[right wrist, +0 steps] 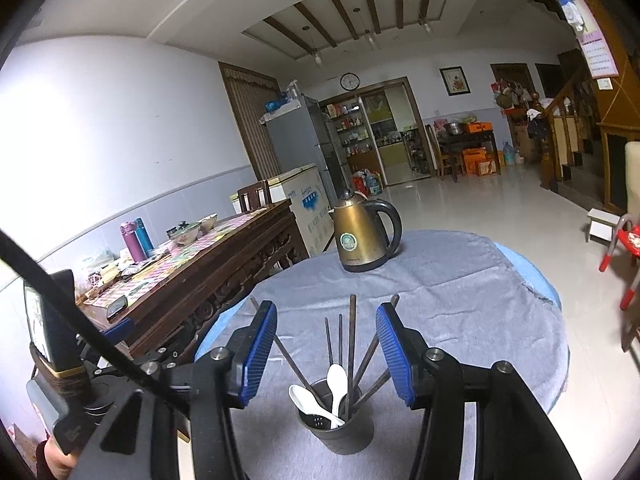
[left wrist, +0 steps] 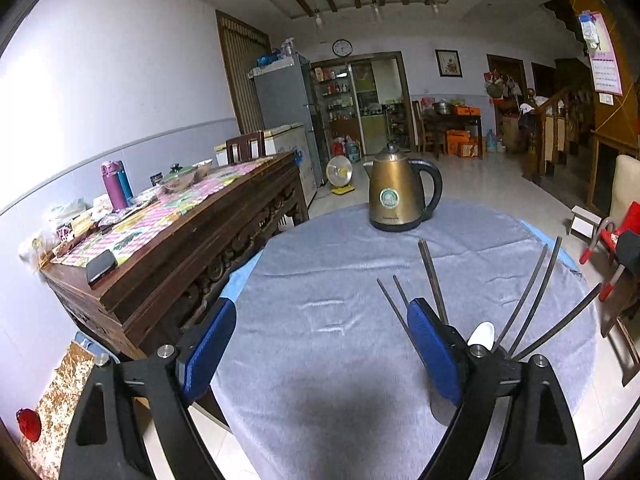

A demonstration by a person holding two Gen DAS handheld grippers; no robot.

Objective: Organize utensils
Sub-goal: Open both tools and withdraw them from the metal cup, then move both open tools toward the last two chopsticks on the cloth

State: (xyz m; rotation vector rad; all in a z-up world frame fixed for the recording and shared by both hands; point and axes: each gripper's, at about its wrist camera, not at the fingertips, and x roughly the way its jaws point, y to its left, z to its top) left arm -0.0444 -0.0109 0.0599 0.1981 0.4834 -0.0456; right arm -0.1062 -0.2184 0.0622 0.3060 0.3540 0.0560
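Note:
A dark cylindrical holder point(right wrist: 340, 428) stands on the grey-clothed round table point(right wrist: 460, 312), close in front of my right gripper. Several dark chopsticks point(right wrist: 351, 332) and two white spoons point(right wrist: 337, 380) stick up out of it. My right gripper point(right wrist: 327, 308) is open above and just behind the holder; the chopsticks rise in the gap between its blue pads without touching them. My left gripper point(left wrist: 322, 308) is open wide over bare cloth with nothing between its fingers. In the left wrist view the chopsticks point(left wrist: 532, 300) fan out behind its right finger, beside a spoon tip point(left wrist: 482, 334); the holder is hidden.
A bronze electric kettle point(left wrist: 400, 196) stands at the far side of the table. A carved wooden sideboard point(left wrist: 180, 248) with bottles and bowls runs close along the table's left. A red chair point(left wrist: 616, 240) stands off the table's right edge.

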